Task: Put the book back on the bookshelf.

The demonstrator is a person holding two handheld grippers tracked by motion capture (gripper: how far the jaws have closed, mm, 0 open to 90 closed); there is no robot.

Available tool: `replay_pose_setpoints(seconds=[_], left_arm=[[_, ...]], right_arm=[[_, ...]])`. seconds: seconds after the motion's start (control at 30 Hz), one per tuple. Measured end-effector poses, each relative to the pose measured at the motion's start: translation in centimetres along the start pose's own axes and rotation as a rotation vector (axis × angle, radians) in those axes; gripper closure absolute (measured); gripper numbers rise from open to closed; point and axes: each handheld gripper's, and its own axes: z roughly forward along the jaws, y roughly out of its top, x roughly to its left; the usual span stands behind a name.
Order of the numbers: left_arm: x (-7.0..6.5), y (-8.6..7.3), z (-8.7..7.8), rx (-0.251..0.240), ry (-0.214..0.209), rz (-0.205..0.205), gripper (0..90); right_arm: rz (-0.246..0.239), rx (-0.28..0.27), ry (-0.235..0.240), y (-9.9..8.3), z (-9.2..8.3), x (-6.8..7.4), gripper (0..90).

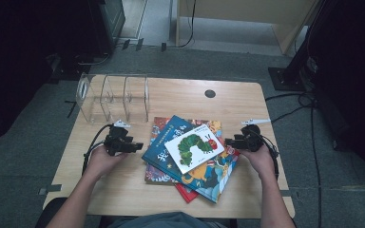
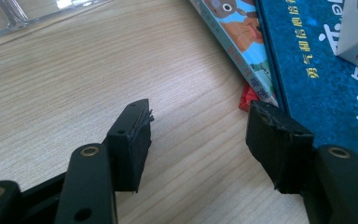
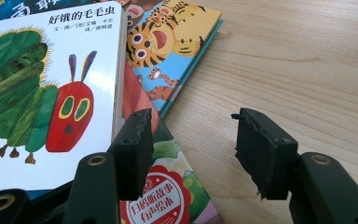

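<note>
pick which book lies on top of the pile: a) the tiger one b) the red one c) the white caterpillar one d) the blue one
c, the white caterpillar book lies uncovered on the blue book, with the tiger book and the red book showing only at their edges beneath.
</note>
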Motion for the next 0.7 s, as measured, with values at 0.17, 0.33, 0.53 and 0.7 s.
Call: replay_pose_setpoints(seconds=[0.17,0.33,0.53,0.7], left_arm=[[-0.3,0.2,-0.2,-0.007,-0.003,0.011,43.6],[-1.0,0.6,-0.2,-0.006,-0.015,0.029,49.0],[-2.0,1.3,-0.1,-0.004,-0.041,0.057,56.2],[-2.5,1.7,0.3,0.018,-0.05,0.072,62.1]], right_arm=[[0.008,-0.003,0.011,0.0,0.0,0.1,45.6],[0.007,-0.015,0.021,-0.1,-0.1,0.3,46.4],[-0.003,-0.012,0.055,-0.5,-0.3,0.8,51.5],[-0.01,-0.011,0.065,-0.8,-0.5,1.2,55.4]])
